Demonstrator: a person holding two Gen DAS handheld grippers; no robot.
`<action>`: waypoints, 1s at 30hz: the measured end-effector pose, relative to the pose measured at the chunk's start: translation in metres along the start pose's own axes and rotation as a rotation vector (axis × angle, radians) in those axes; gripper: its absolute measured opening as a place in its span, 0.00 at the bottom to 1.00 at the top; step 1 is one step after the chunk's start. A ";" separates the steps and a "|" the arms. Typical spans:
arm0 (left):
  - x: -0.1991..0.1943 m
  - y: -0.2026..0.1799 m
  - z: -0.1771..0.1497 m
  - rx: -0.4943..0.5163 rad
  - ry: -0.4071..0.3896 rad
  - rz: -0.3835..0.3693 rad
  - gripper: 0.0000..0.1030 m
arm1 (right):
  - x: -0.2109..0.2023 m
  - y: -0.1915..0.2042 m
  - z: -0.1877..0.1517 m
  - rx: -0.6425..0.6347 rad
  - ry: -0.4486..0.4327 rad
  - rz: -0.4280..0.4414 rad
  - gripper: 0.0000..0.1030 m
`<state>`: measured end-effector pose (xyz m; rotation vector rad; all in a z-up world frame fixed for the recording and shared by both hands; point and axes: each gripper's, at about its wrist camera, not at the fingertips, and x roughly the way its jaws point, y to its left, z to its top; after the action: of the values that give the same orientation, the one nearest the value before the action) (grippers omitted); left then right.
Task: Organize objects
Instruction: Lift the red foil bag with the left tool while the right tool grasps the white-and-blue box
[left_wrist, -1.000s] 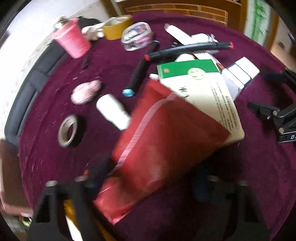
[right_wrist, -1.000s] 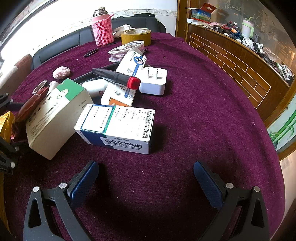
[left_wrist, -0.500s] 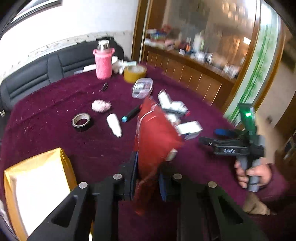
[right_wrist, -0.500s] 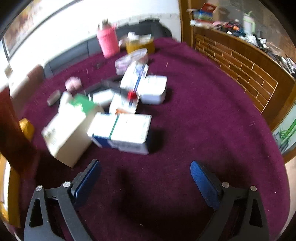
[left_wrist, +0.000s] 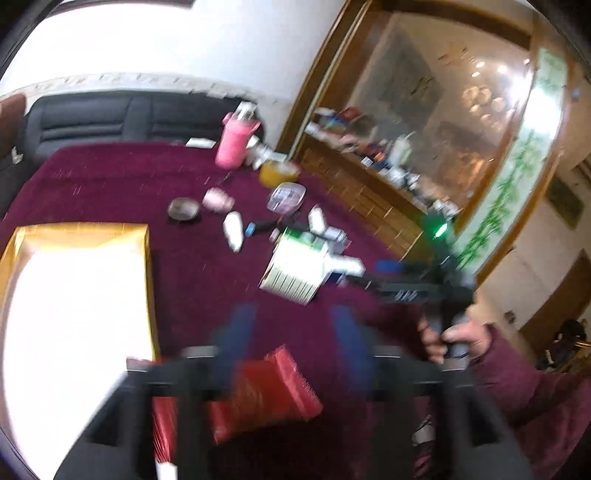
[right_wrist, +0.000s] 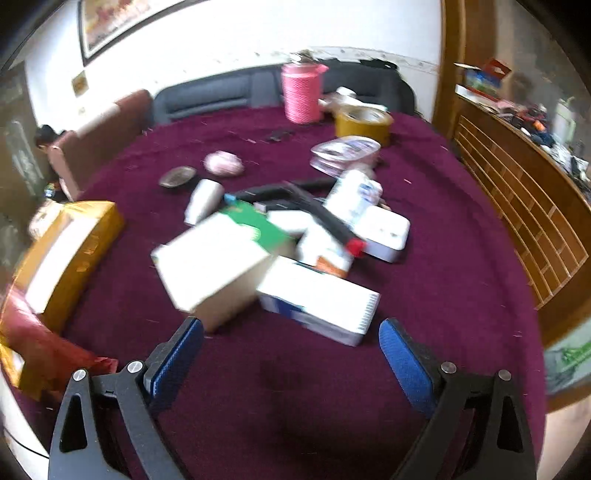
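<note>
Right wrist view: left hand-held gripper (left_wrist: 291, 328) spread, empty, red packet (left_wrist: 266, 395) lying under it at the near desk (right_wrist: 443, 258) edge beside the gold box (right_wrist: 70, 251). Right hand-held gripper (right_wrist: 291, 354) spread too, just short of the pile: two big boxes, green-white one (right_wrist: 218, 262) and blue-white one (right_wrist: 317, 302), plus two black markers, blurry. One pink bottle (right_wrist: 301, 92), one yellow tape (right_wrist: 364, 122) at the far edge. Bare purple cloth on the right; sofa and wood cabinets around
</note>
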<state>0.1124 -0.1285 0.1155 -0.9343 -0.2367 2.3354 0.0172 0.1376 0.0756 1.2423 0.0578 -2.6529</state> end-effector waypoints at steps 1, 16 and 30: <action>0.005 -0.001 -0.006 -0.012 0.017 0.003 0.63 | -0.001 0.004 -0.001 -0.002 -0.006 -0.002 0.95; 0.061 -0.066 -0.039 0.860 0.587 0.112 0.76 | 0.018 -0.031 -0.027 0.155 0.085 -0.021 0.95; 0.131 -0.034 -0.054 0.877 0.793 0.117 0.75 | 0.021 -0.062 -0.034 0.277 0.091 -0.028 0.95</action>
<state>0.0906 -0.0262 0.0141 -1.2785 1.0780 1.6640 0.0173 0.1990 0.0346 1.4541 -0.2897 -2.6952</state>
